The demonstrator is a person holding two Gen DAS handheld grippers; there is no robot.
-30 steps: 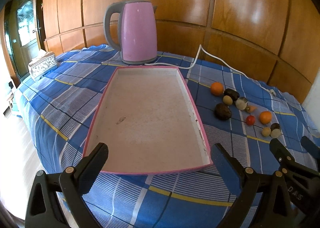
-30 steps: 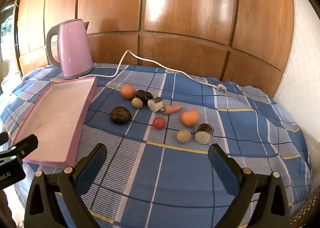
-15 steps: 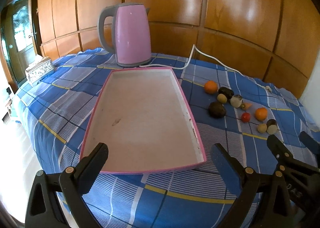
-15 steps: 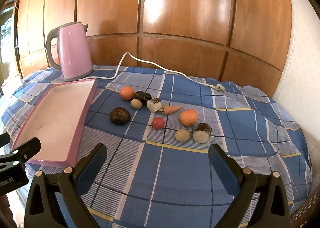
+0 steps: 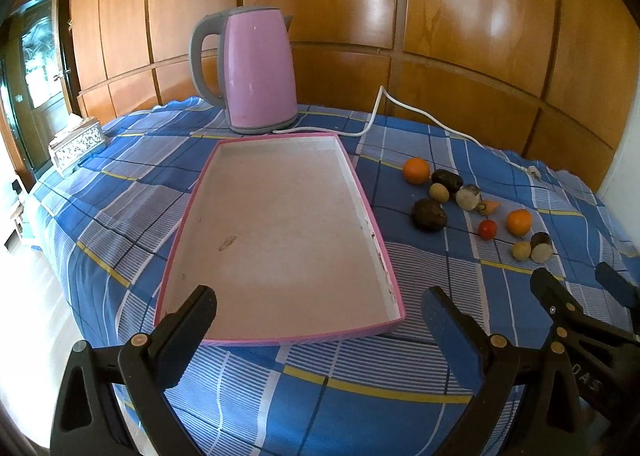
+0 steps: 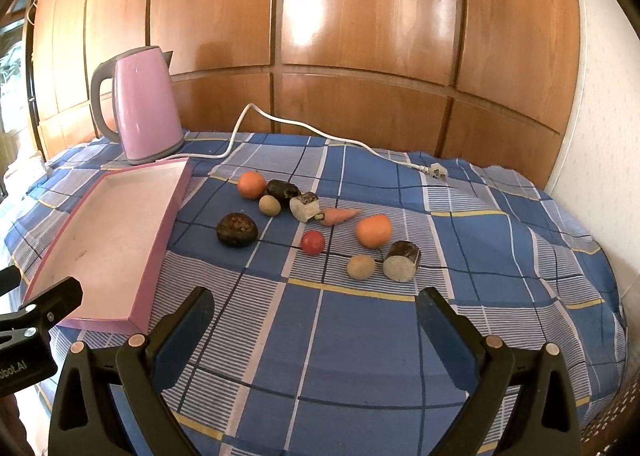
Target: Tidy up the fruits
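Both tongs (image 6: 314,326) pulled back slightly

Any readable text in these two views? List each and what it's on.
"DAS": partial, cut off, on the body of the right gripper at the edge of the left wrist view.
"obot.AI": start cut off, on the body of the left gripper at the edge of the right wrist view.
Kettle, tray, cloth: no text visible.

In the right wrist view the left gripper (image 6: 38,306) is cut off by the left edge, so its far finger hardly shows. In the left wrist view the right gripper (image 5: 580,284) runs off the right edge. The small tan fruit (image 5: 521,250) is too small to name, perhaps a longan.
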